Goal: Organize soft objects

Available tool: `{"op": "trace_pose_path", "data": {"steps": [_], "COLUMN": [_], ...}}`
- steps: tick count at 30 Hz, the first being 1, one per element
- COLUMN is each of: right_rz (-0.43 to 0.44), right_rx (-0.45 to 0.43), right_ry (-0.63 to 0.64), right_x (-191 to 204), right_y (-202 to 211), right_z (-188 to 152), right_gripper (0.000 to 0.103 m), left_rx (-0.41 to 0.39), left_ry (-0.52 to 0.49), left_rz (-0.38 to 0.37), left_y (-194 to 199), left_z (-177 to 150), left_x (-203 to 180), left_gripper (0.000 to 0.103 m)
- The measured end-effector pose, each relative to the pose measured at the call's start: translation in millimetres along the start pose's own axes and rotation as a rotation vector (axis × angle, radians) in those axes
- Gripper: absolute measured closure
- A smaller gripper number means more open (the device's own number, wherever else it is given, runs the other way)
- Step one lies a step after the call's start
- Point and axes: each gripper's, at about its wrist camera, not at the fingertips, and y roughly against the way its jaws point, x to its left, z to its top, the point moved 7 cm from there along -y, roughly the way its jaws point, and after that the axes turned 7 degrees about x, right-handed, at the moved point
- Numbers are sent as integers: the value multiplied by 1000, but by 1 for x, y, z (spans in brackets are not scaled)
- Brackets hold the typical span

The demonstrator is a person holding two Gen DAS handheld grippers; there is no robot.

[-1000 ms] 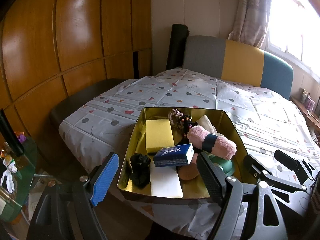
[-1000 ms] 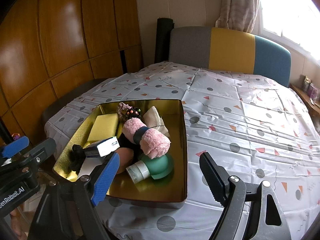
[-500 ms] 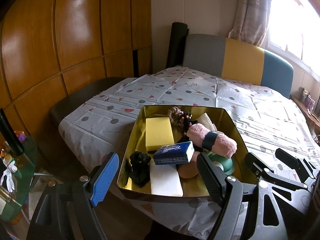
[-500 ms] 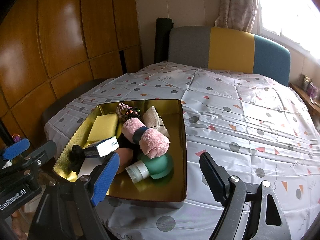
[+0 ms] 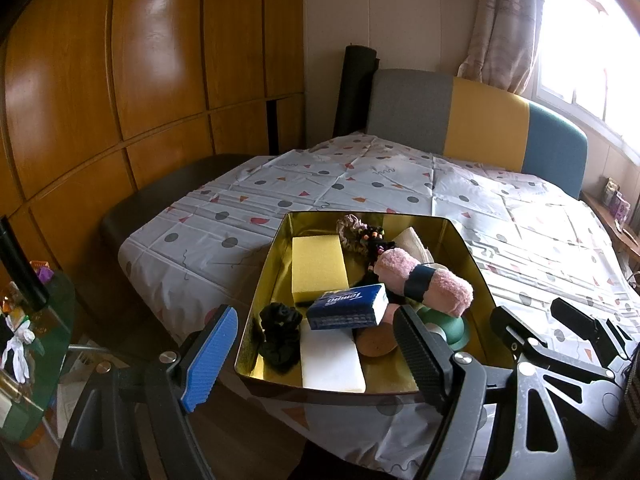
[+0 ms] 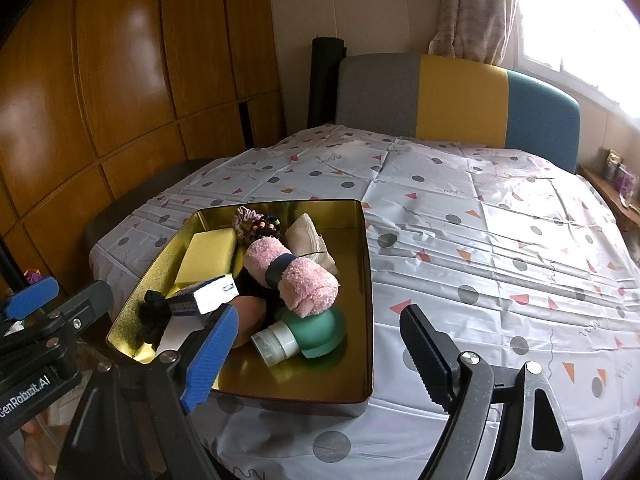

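A gold tin tray sits near the front edge of the table. In it lie a yellow sponge, a rolled pink towel with a dark band, a blue tissue pack, a black scrunchie, a white foam block, a green bottle and hair ties. My left gripper hangs open before the tray's near rim. My right gripper is open too, over the tray's near right corner, holding nothing.
A white tablecloth with dots and triangles covers the table. A grey, yellow and blue chair back stands behind it. Wooden wall panels fill the left. A glass side table with clutter is at the lower left.
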Motion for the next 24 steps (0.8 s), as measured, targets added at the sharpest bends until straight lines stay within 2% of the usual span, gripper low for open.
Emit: {"op": "trace_pose_path", "data": {"steps": [10, 15, 20, 24], "right_rz": [-1, -2, -3, -8], "right_rx": [1, 7, 9, 15], "right_ry": [-1, -2, -5, -10], "right_x": [0, 0, -1, -3], "right_y": [0, -3, -4, -7], "right_z": [0, -1, -1, -2], "right_gripper": [19, 18, 18, 18], "left_rx": [10, -25, -41, -19], "left_ry": [4, -30, -27, -30], "left_rz": [-10, 9, -12, -24], "left_y": [-1, 0, 1, -4], "left_z": [-1, -1, 2, 1], "left_x": [-2, -4, -5, -7], "left_gripper": [22, 32, 43, 44]}}
